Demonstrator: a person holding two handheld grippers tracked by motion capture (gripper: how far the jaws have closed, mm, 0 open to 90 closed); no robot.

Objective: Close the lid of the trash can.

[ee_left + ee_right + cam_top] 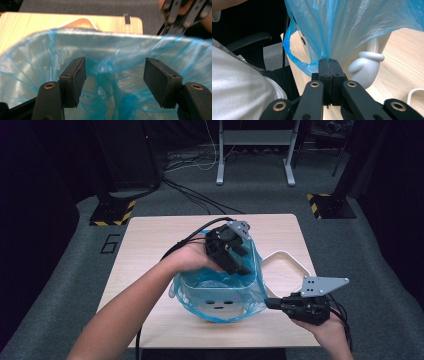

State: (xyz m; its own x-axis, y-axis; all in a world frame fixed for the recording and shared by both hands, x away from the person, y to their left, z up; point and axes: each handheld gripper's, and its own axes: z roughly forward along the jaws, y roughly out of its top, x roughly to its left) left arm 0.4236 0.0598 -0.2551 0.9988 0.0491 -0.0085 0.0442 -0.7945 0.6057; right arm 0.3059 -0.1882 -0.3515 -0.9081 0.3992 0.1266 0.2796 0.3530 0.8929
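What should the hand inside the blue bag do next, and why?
Probably push the left gripper deeper and press the blue bag against the inside of the white bin. Its jaws are open, with loose, crinkled plastic between and below them. The right gripper is shut on the bag's edge and pulls it taut to the side, so the lining looks ready to be smoothed down.

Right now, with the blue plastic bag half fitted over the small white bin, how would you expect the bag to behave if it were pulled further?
The blue plastic bag is probably floppy: it bunches into folds where the right gripper pinches it. It looks thin and translucent, so a hard tug may stretch or tear it. The small white bin seems light and might slide or tip.
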